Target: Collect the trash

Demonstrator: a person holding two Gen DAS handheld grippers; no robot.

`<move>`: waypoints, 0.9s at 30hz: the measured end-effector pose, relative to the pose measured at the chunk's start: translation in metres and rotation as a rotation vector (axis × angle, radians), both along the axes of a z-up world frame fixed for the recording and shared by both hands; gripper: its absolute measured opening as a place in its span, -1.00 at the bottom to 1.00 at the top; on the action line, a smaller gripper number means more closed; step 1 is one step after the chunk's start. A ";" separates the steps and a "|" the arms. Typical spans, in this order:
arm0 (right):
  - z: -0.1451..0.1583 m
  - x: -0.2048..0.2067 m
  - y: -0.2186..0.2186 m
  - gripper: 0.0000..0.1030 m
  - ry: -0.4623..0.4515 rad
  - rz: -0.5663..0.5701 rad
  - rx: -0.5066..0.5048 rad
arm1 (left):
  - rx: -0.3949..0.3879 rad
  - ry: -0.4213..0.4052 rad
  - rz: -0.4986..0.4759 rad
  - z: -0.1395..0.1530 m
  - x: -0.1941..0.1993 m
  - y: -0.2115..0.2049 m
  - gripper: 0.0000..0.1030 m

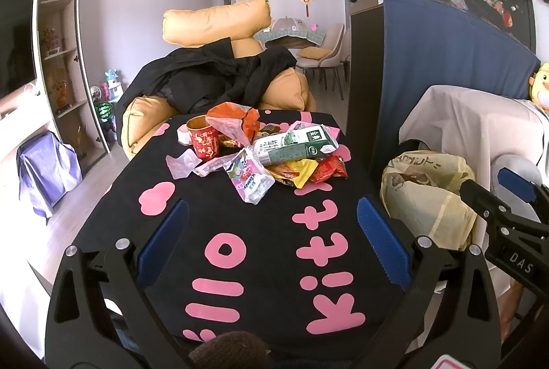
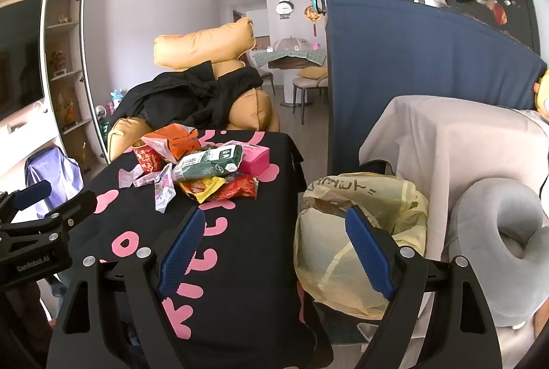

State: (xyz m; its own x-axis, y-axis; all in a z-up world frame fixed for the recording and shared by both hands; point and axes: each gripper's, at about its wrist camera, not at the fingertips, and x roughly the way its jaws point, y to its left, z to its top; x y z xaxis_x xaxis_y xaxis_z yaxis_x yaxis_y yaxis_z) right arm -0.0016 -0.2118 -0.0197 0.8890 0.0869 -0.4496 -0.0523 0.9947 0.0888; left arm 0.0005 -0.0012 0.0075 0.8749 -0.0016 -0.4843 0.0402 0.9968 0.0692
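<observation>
Trash [image 1: 271, 153] lay heaped at the far end of the table [image 1: 267, 252], which wore a black cloth with pink lettering. Most of the heap looked like empty snack wrappers and crinkled clear film, so it would likely be feather-light, limp and slippery, prone to sliding out of a shallow pinch. A green-and-white carton [image 1: 295, 146] lay on its side across the top; its flat, stiff walls seemed the surest place to take hold, gripped across the narrow body. A red paper cup [image 1: 205, 137] stood upright at the heap's left edge and would probably crush if squeezed hard (better taken by the rim). A pink box [image 2: 255, 157] sat just behind the carton.

Beside the table's right edge stood a bin lined with a yellow bag [image 2: 360, 231], its mouth open and loose.

Neither claw held anything: the left gripper [image 1: 271, 242] hung over the bare near part of the cloth, fingers spread wide, well short of the heap, and the right gripper [image 2: 274, 249] was likewise spread, straddling the table edge and the bag
</observation>
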 end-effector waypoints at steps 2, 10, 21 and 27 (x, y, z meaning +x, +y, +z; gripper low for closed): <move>0.000 0.000 0.000 0.56 0.000 -0.002 0.001 | 0.000 0.001 -0.001 -0.002 0.000 -0.002 0.82; 0.000 -0.003 0.000 0.56 -0.008 -0.010 -0.003 | -0.001 0.003 -0.011 -0.014 0.000 -0.003 0.82; 0.002 -0.003 -0.001 0.56 -0.008 -0.015 -0.001 | 0.002 0.006 -0.020 -0.014 0.001 -0.006 0.82; 0.002 -0.003 -0.002 0.56 -0.008 -0.017 0.001 | 0.002 0.006 -0.019 -0.014 0.001 -0.006 0.82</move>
State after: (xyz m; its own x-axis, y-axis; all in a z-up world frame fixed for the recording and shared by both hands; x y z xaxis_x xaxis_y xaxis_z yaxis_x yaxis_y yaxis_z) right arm -0.0050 -0.2142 -0.0176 0.8940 0.0716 -0.4423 -0.0357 0.9954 0.0890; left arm 0.0012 -0.0073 -0.0064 0.8718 -0.0171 -0.4895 0.0593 0.9957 0.0707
